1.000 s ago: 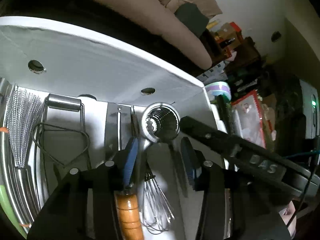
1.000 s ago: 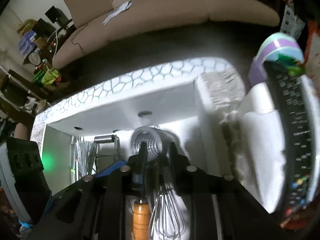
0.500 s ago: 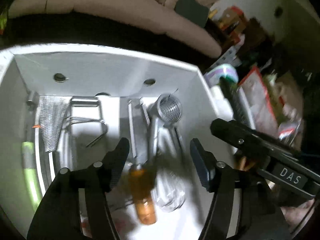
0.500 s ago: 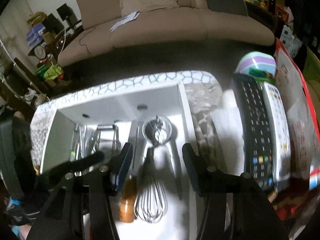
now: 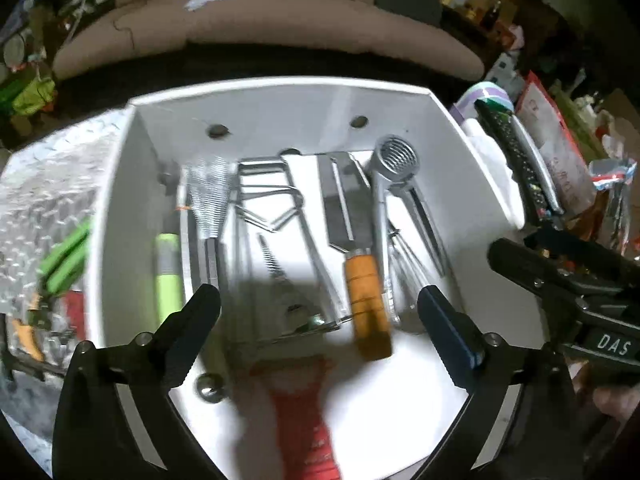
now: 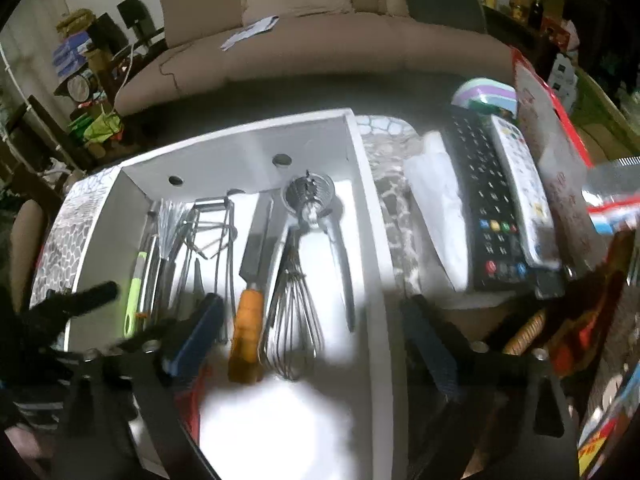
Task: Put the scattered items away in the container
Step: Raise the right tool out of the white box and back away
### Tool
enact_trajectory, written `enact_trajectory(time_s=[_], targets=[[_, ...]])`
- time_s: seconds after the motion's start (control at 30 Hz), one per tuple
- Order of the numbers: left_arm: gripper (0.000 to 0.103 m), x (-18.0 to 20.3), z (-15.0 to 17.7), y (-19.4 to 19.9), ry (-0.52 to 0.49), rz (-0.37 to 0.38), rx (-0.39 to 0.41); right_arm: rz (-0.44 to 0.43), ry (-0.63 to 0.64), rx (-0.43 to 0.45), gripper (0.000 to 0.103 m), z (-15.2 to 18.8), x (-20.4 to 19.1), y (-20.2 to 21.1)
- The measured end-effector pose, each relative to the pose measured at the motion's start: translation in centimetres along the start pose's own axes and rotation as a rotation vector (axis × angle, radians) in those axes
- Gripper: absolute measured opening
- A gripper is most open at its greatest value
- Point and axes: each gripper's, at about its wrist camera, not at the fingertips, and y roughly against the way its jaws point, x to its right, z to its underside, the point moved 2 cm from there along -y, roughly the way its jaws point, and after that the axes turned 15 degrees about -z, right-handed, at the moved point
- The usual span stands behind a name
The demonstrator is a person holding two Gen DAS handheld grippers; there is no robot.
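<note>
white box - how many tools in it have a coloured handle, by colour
orange handle: 1
green handle: 1
red handle: 1
total: 3 in the white box; the rest look bare metal

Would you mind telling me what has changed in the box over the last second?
Both hand-held grippers, left and right, opened and drew back from the white box, letting go of the wooden-handled utensil and the whisk, which now lie free inside. The other utensils stayed put.
</note>
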Motion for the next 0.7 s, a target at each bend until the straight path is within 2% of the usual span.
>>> enact_trajectory(time_s=[0.1, 0.27, 0.43, 0.6, 0.7], targets=[[0.102, -0.9, 0.3, 1.2, 0.008, -0.023, 0.014, 0.030, 0.013, 0.006, 0.103, 0.7, -0.4, 0.6], [0.103, -1.0, 0.7, 3.1, 0.004, -0.058, 0.032, 0.058, 0.019, 0.006, 0.103, 1.9, -1.3, 1.1], [0.103, -1.2, 1.5, 4.5, -0.007, -0.090, 0.040, 0.046, -0.006, 0.015, 0.103, 2.9, -1.8, 1.9], [0.103, -1.9, 3.4, 6.2, 0.004, -0.107, 0.052, 0.061, 0.010, 0.021, 0.103, 4.2, -3.1, 3.2], [0.103, -2.4, 4.7, 7.4, 0.015, -0.106, 0.059, 0.068, 0.015, 0.054, 0.103, 5.3, -4.2, 4.6]])
